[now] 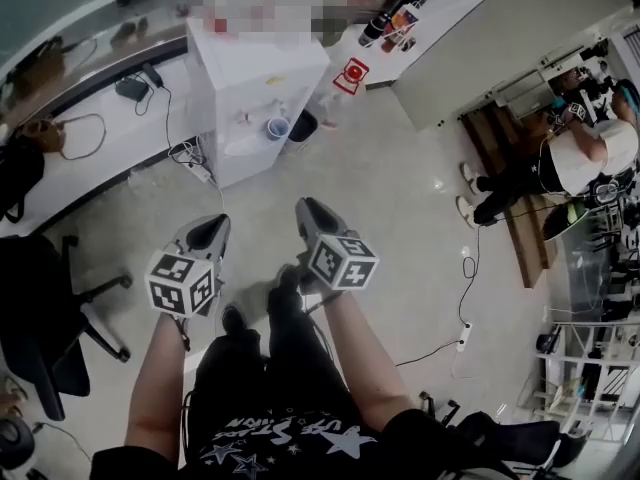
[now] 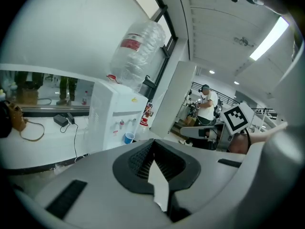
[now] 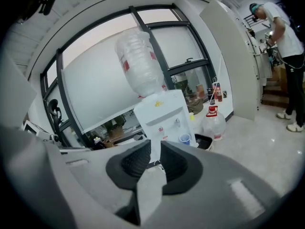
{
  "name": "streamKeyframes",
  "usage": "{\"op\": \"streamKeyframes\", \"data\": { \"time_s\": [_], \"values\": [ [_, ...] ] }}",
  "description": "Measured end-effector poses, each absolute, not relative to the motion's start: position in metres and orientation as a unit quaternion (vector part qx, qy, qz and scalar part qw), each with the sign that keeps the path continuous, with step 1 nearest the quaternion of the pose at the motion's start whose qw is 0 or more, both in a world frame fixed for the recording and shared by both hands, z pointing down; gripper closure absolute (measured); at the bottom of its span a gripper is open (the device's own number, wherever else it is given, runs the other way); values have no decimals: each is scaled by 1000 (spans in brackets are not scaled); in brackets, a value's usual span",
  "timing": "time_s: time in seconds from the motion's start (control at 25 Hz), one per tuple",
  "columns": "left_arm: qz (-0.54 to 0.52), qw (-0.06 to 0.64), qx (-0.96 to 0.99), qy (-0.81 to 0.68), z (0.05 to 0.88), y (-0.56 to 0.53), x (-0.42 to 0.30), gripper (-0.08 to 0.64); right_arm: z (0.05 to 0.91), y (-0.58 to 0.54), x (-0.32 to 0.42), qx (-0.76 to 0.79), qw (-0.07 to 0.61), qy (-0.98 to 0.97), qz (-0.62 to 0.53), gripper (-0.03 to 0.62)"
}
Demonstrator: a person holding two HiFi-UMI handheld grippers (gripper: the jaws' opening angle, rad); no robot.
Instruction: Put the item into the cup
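Observation:
A small blue cup [image 1: 277, 128] [image 2: 128, 138] [image 3: 184, 139] stands on the drip shelf of a white water dispenser [image 1: 260, 78] [image 2: 114, 113] [image 3: 162, 113] across the floor, well ahead of both grippers. My left gripper [image 1: 214, 224] [image 2: 152, 142] is held at waist height with its pads meeting at the tip and nothing between them. Beside it, my right gripper [image 1: 305, 209] [image 3: 155, 145] shows a narrow gap between its pads, also with nothing in it. No loose item is visible in any view.
A clear water bottle [image 2: 138, 51] [image 3: 140, 61] sits inverted on the dispenser. A red-capped jug [image 1: 352, 73] [image 3: 214, 123] and a black bin [image 1: 302, 125] stand to its right. A black office chair [image 1: 50, 308] is at left, and a person [image 1: 560, 163] and floor cables [image 1: 465, 338] at right.

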State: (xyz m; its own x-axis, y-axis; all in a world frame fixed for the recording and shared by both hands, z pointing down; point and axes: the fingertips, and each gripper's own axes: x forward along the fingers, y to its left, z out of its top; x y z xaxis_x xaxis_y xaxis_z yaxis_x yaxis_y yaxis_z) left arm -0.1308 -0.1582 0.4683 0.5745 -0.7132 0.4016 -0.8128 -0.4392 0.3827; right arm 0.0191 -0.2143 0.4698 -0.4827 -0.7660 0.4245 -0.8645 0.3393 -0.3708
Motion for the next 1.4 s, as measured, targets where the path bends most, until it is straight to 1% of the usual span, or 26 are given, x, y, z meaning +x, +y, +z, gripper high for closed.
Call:
{"op": "streamKeyframes", "data": {
  "time_s": [0.36, 0.64, 0.8, 0.84, 0.88, 1.4],
  "values": [
    [105, 296, 853, -418, 461, -141, -96, 555, 473, -169, 54, 520, 78, -786, 325, 533],
    [111, 286, 860, -408, 460, -107, -61, 555, 474, -135, 67, 504, 66, -798, 324, 534],
    [105, 285, 857, -415, 455, -74, -44, 555, 466, -102, 75, 483, 77, -813, 315, 535],
    [104, 285, 857, -417, 454, -64, -40, 555, 462, -92, 78, 480, 78, -817, 310, 570],
    [104, 284, 857, -418, 452, -54, -37, 555, 459, -82, 81, 479, 77, -819, 307, 591],
    [90, 251, 860, -435, 413, 60, -3, 555, 420, 33, 110, 458, 60, -839, 287, 591]
  ]
}}
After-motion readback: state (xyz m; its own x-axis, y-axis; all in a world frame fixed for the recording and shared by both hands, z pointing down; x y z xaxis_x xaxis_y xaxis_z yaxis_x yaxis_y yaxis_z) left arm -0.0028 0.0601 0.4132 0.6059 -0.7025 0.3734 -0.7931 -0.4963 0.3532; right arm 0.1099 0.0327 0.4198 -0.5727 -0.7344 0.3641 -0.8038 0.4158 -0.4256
